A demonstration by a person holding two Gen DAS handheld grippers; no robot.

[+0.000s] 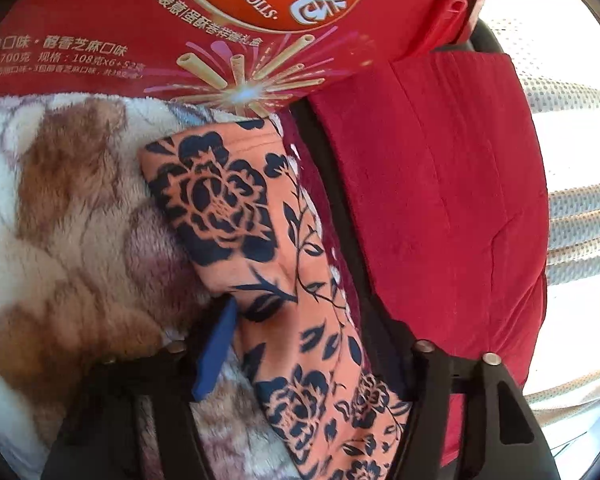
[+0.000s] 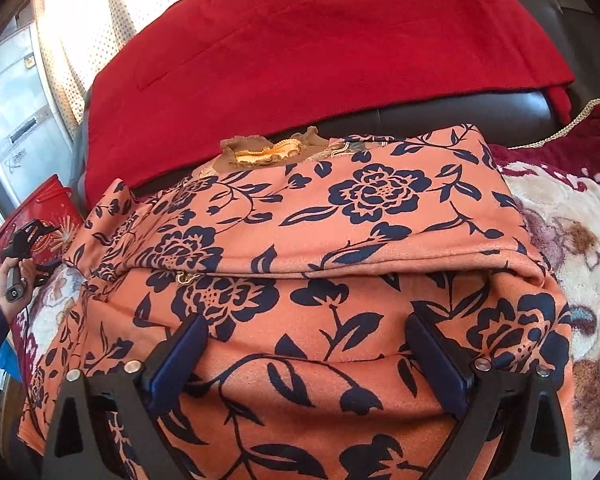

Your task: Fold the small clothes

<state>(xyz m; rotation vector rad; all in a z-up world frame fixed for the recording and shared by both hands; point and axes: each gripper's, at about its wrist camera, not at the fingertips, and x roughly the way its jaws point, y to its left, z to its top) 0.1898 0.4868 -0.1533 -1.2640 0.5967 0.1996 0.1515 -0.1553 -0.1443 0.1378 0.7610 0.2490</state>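
The floral garment (image 2: 320, 264), orange with dark blue flowers, lies partly folded on a plush patterned blanket (image 2: 572, 264), with one layer turned over and forming a rounded fold edge across the middle of the right wrist view. A brown frilled collar (image 2: 260, 152) shows at its far edge, next to a red cloth (image 2: 300, 56) draped over a dark leather seat back (image 2: 452, 116). The right claw (image 2: 308, 364) stands wide, both pads resting low over the near layer with nothing pinched between them. The left claw (image 1: 300, 344) is part open; a narrow folded strip of the garment runs between its fingers, but only one blue pad (image 1: 216, 352) is visible, and it appears to lie beside the cloth, not pressing on it. In the right wrist view the person's hand (image 2: 18, 280) carries that claw at the far left end of the garment, close to a red egg-roll gift box (image 1: 180, 32). Risk assessment: the fabric looks soft and thick, so a grasp taken on the top layer alone would probably drag the fold open. Closing the wide right claw here could gather blanket pile together with the garment. The left claw may also strike the box, and uneven pulling between the two ends would skew the fold edge.
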